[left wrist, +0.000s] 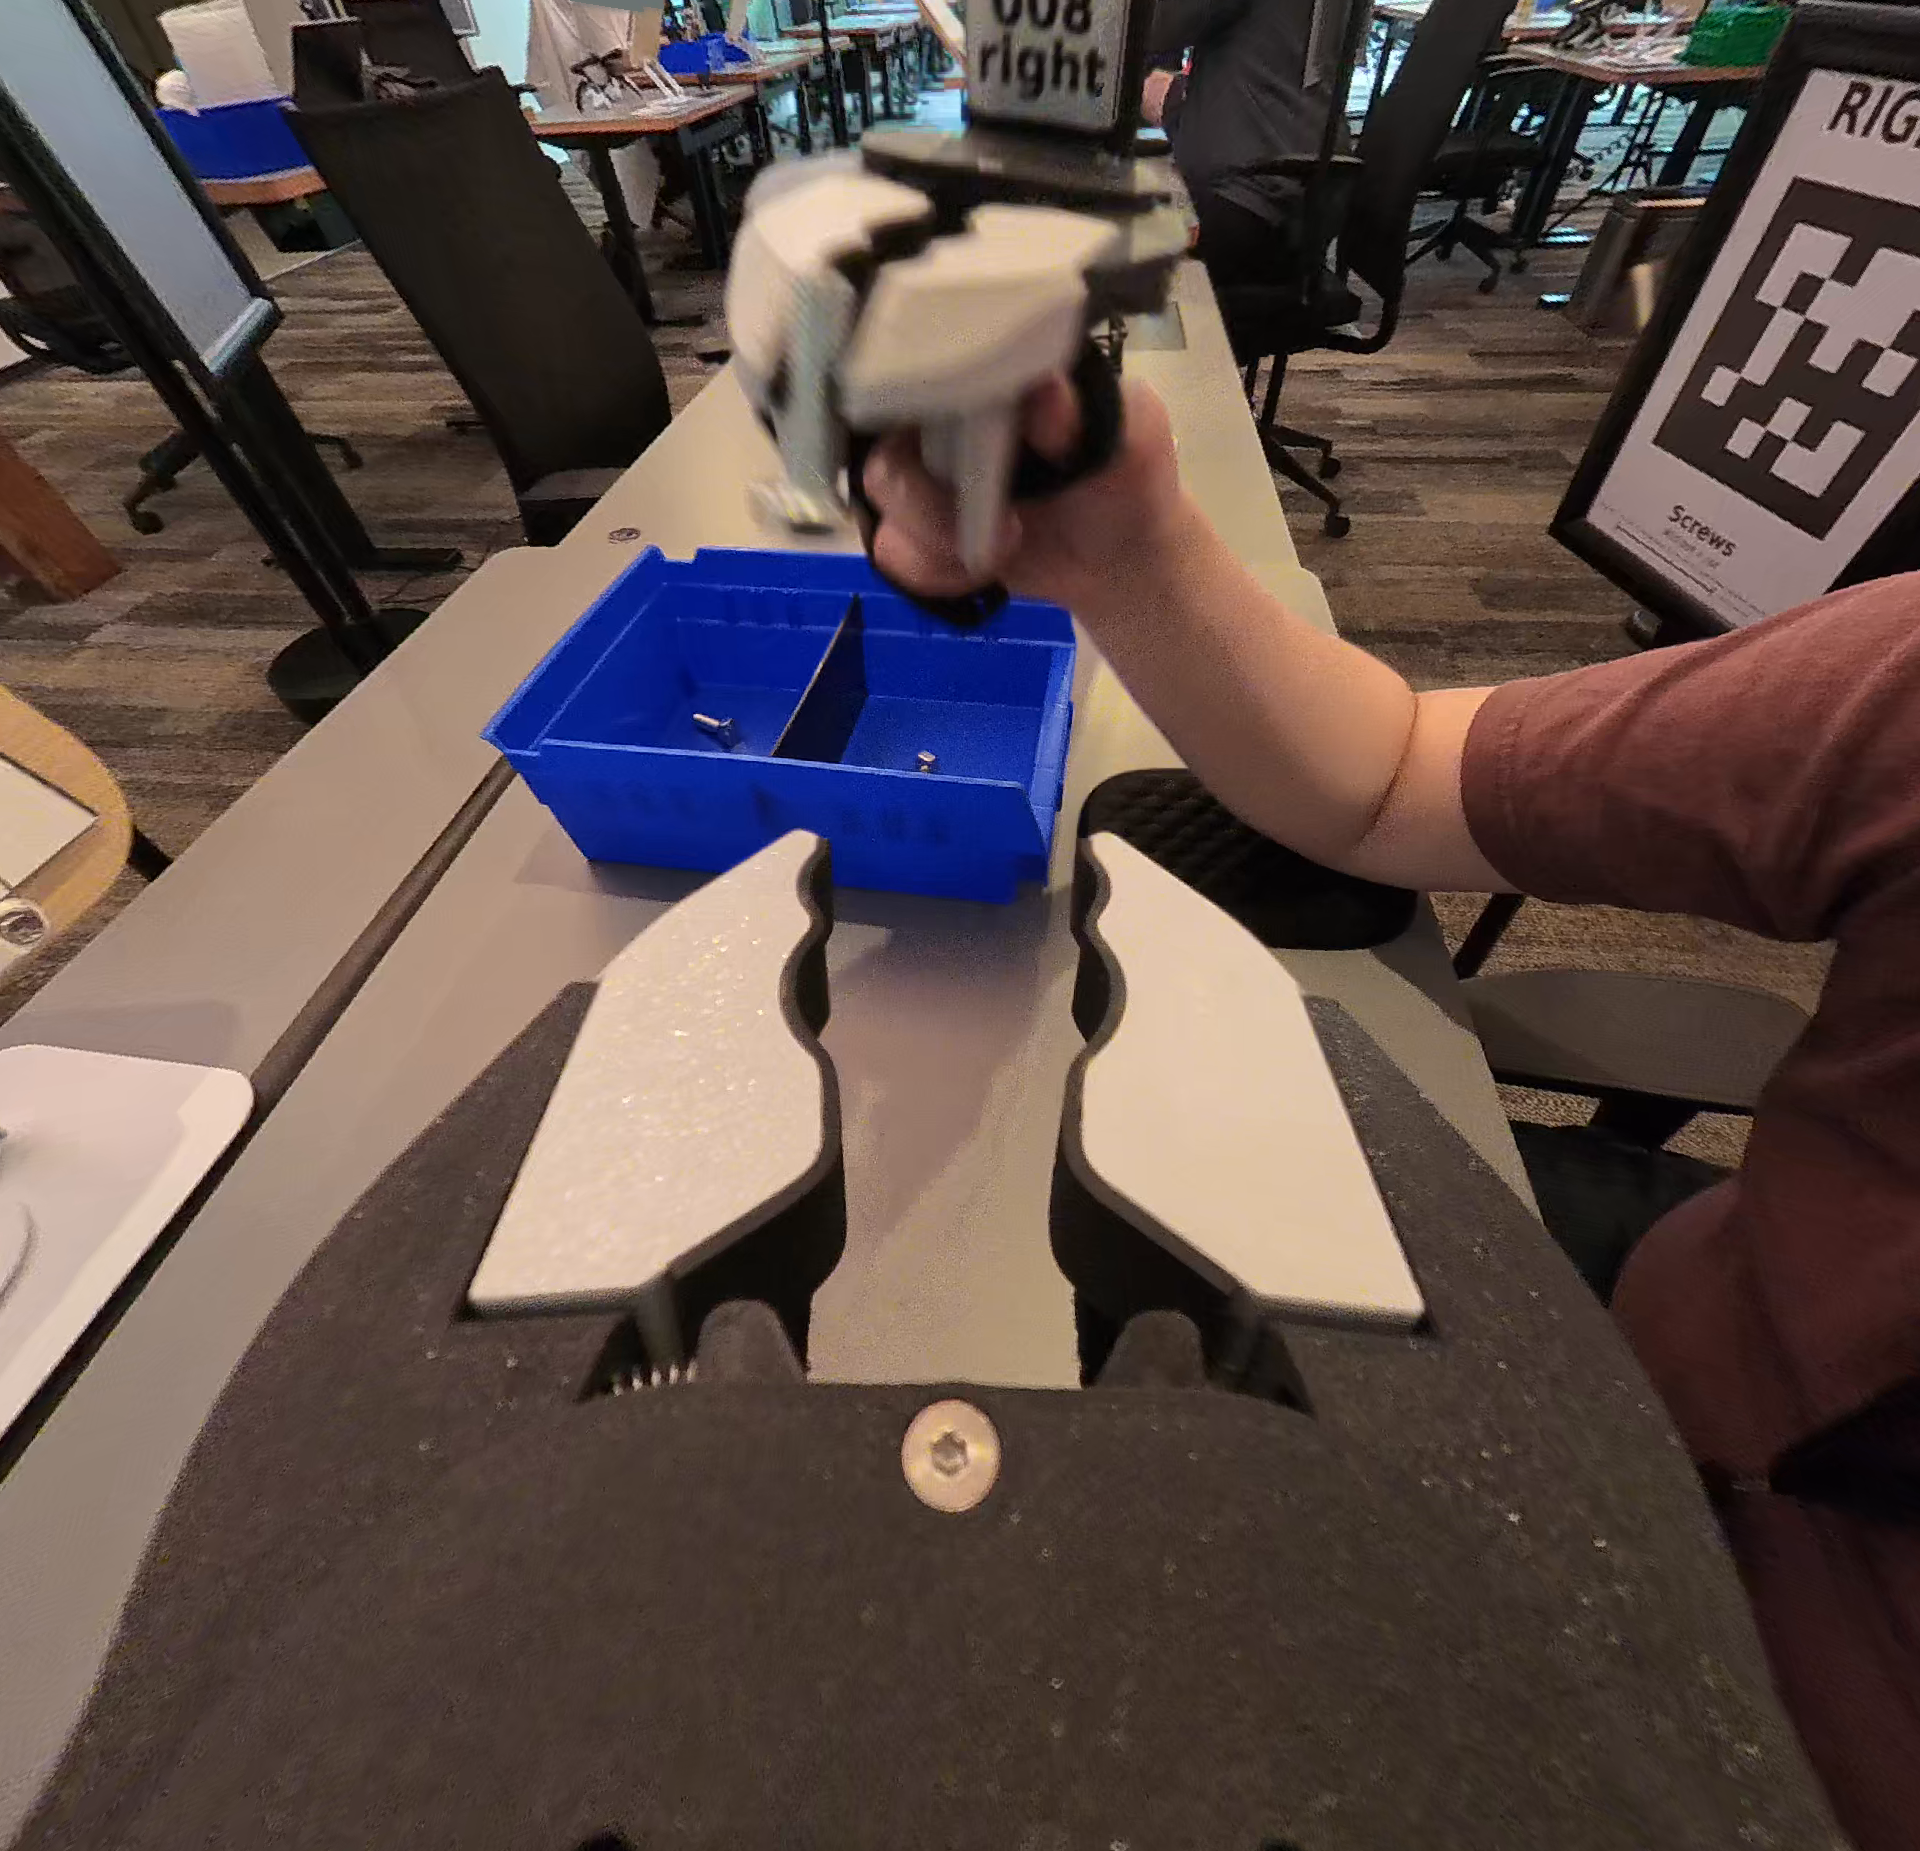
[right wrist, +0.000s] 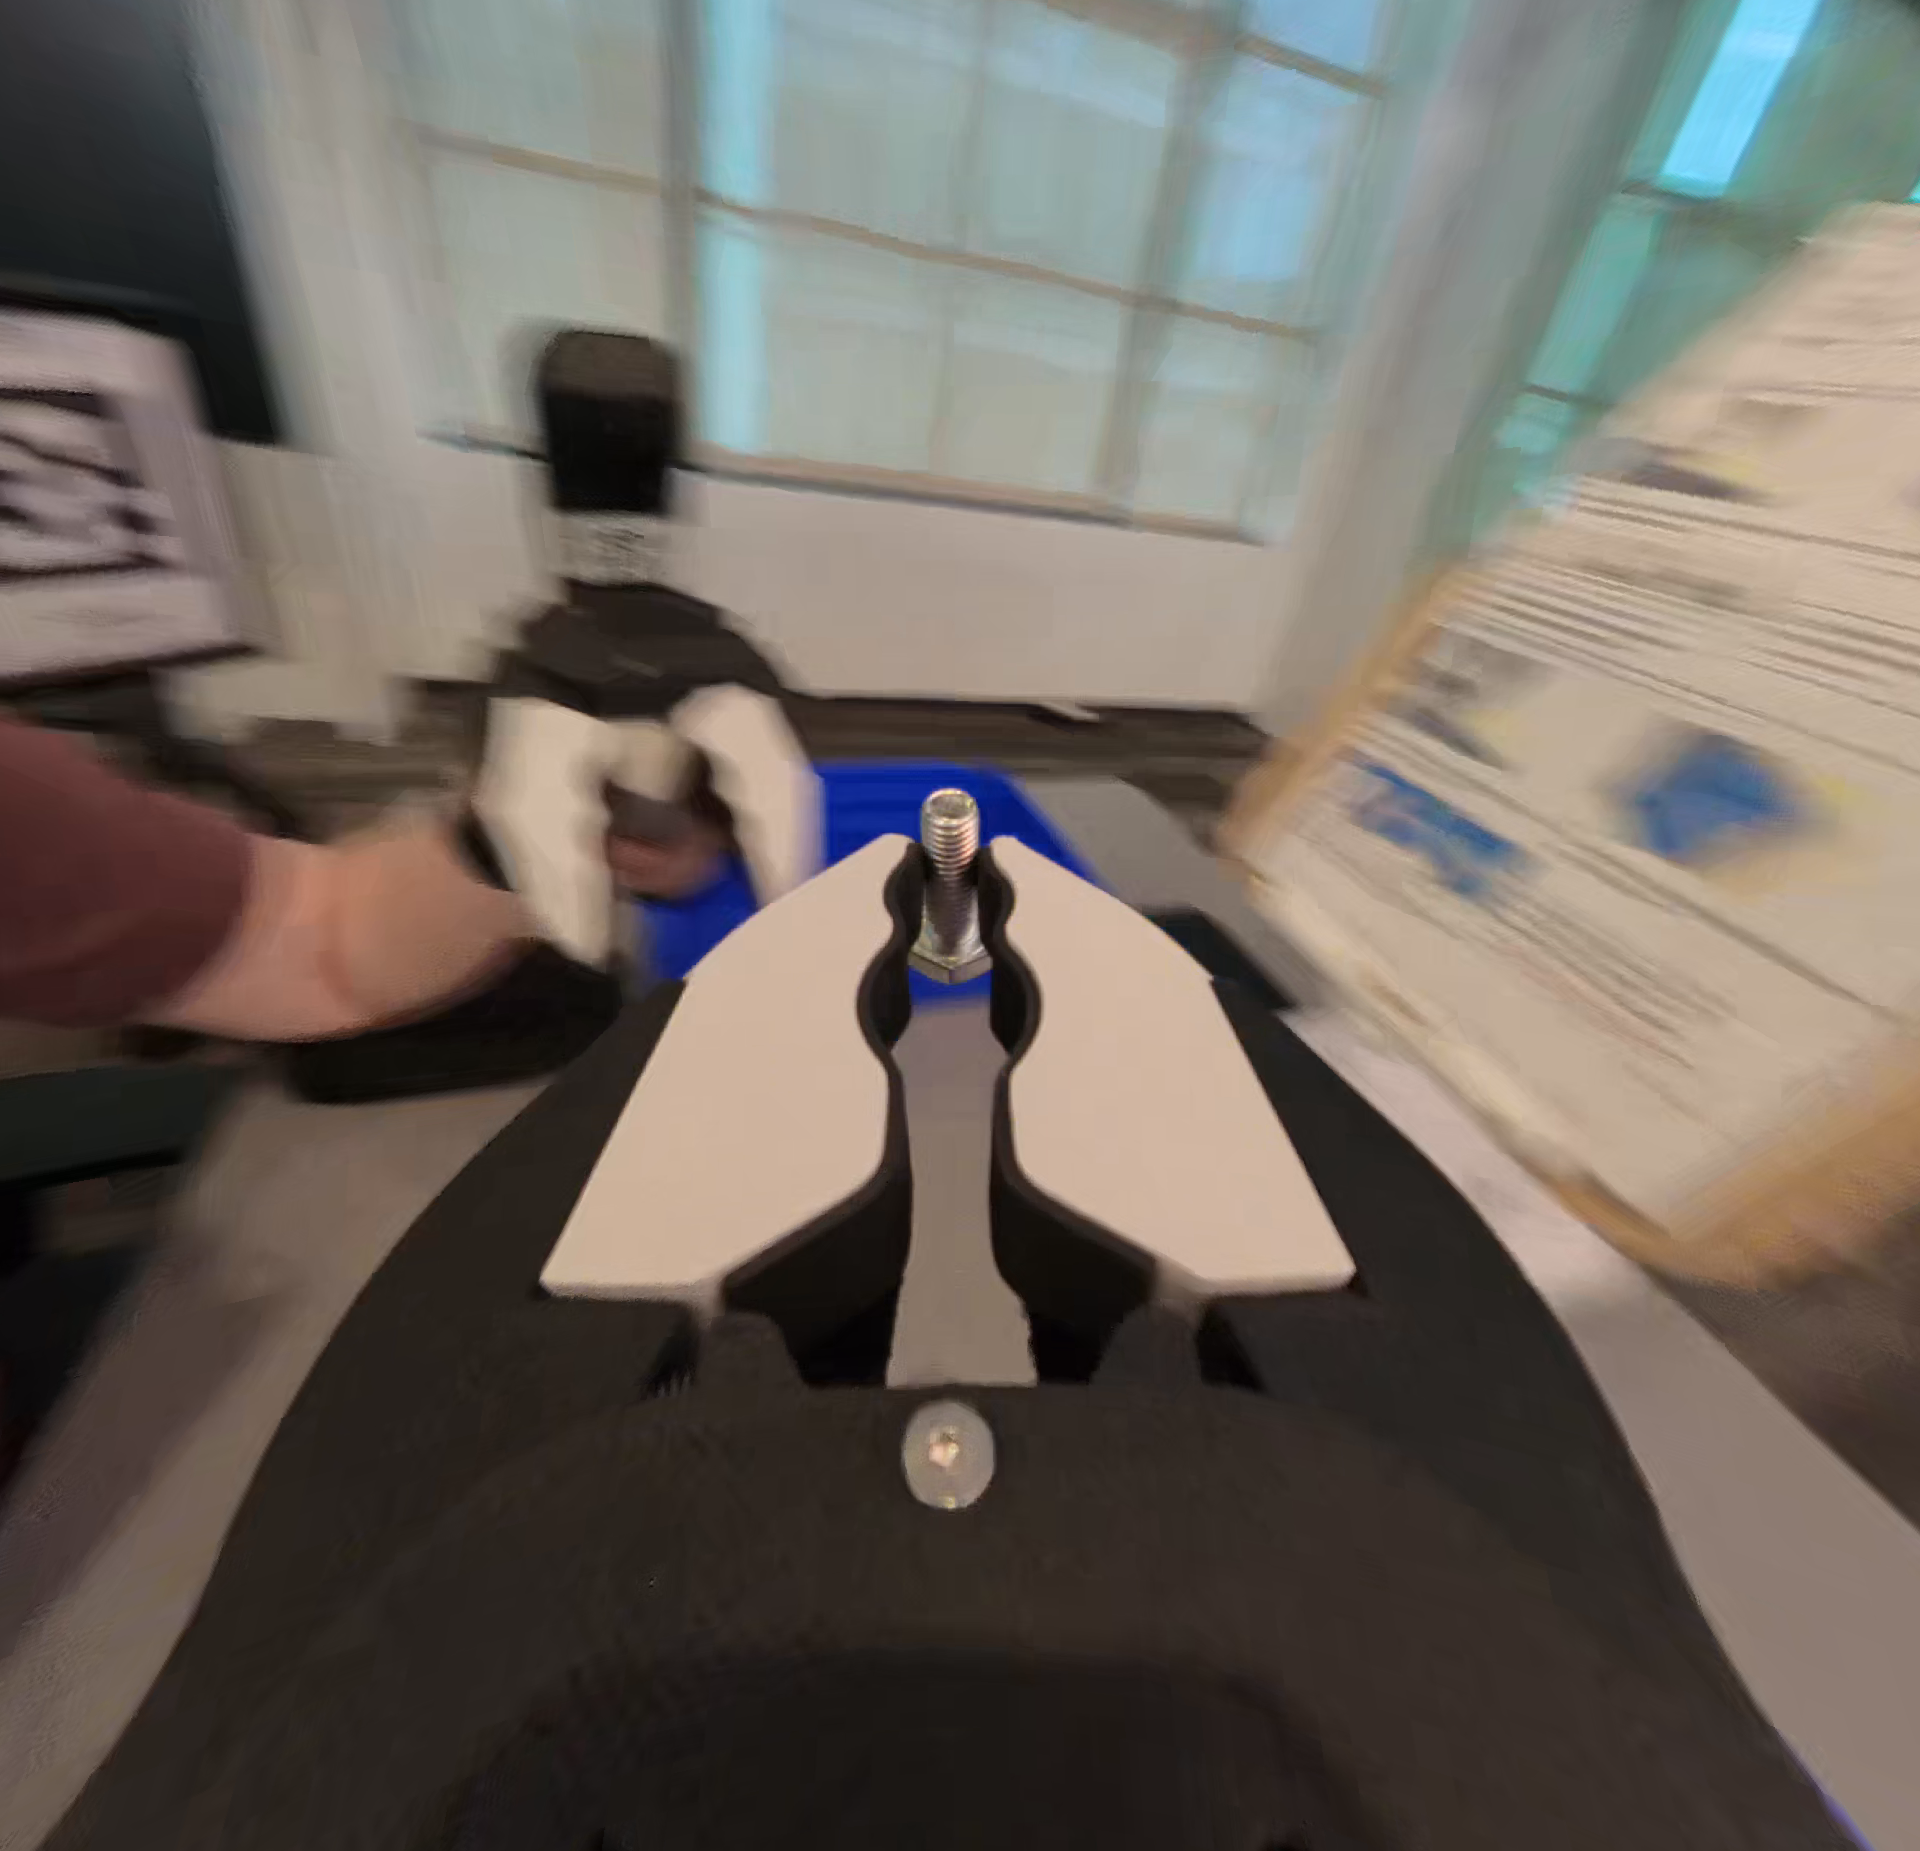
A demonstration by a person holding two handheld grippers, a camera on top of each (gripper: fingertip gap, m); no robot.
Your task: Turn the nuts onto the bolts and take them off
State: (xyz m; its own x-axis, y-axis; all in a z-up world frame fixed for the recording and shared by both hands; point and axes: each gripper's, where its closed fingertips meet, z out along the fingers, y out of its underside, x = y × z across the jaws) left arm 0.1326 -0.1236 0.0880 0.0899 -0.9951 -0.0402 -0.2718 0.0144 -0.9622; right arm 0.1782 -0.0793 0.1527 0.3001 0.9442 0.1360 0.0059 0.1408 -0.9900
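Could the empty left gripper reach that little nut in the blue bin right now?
Probably yes: the left gripper is open, the blue bin is open-topped just ahead, and the nut lies uncovered.

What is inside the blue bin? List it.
The bin has a divider: a bolt lies left of it, a small metal piece right. The near wall hides some floor.
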